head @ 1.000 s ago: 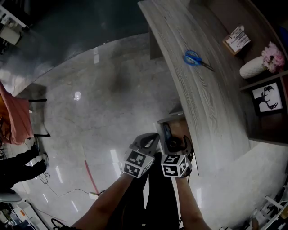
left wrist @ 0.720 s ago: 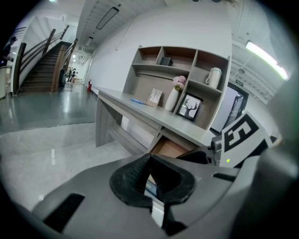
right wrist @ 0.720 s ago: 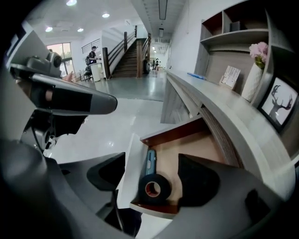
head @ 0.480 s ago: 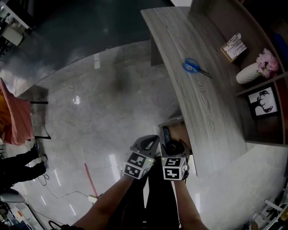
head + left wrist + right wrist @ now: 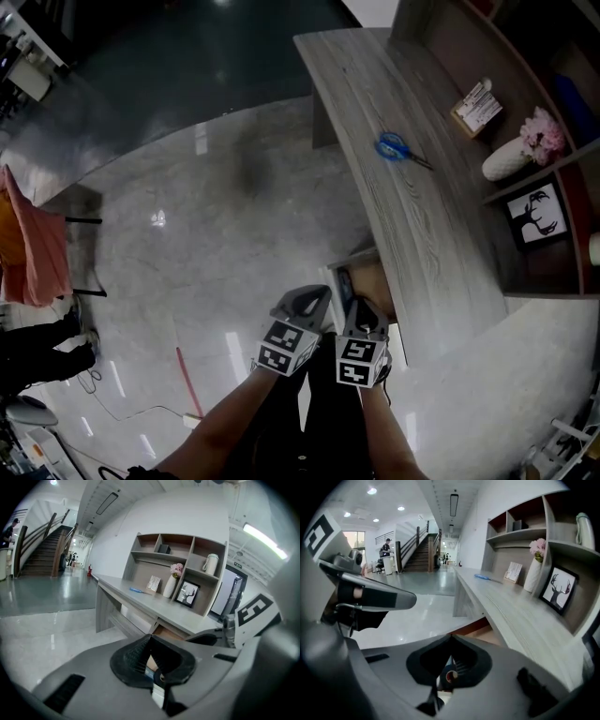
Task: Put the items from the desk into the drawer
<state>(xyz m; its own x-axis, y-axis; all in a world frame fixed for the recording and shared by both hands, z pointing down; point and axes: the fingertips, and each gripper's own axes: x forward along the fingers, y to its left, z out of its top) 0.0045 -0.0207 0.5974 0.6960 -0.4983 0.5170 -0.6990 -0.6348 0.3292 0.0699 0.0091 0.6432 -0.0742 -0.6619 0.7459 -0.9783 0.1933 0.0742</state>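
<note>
— Jaws on the right hand-held gripper have just snapped together with nothing between them, above the open drawer.
— And the left hand-held gripper?
— Pressed together too, empty. The blue scissors lie well apart, up on the counter.
— Light, stiff, flat, likely to skid. I'd pinch the thicker handle loops.

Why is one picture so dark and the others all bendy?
Head view: dim, with lights glaring off the shiny floor. Left gripper view and right gripper view: brighter, but the wide lens curves the desk and blackens the corners.
</note>
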